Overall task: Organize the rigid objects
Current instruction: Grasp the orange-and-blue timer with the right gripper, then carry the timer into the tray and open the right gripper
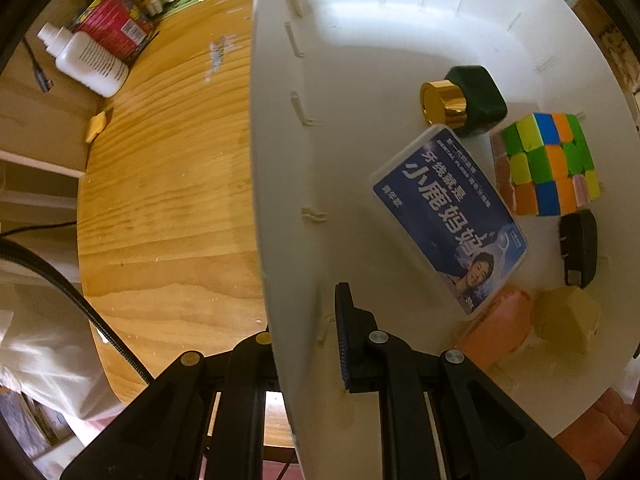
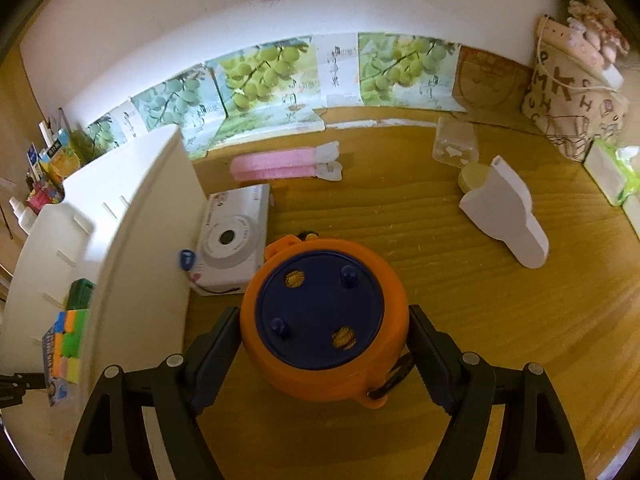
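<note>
In the white bin, 6 items sit; right claw clamps the orange disc, left claw pinches the bin wall; camera remains on the worktop.

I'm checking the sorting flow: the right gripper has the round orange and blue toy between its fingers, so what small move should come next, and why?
Probably carry the round orange and blue toy, held in the right gripper, leftward over the white plastic bin's wall; the left gripper steadies that wall, and sorted items already lie inside.
</note>
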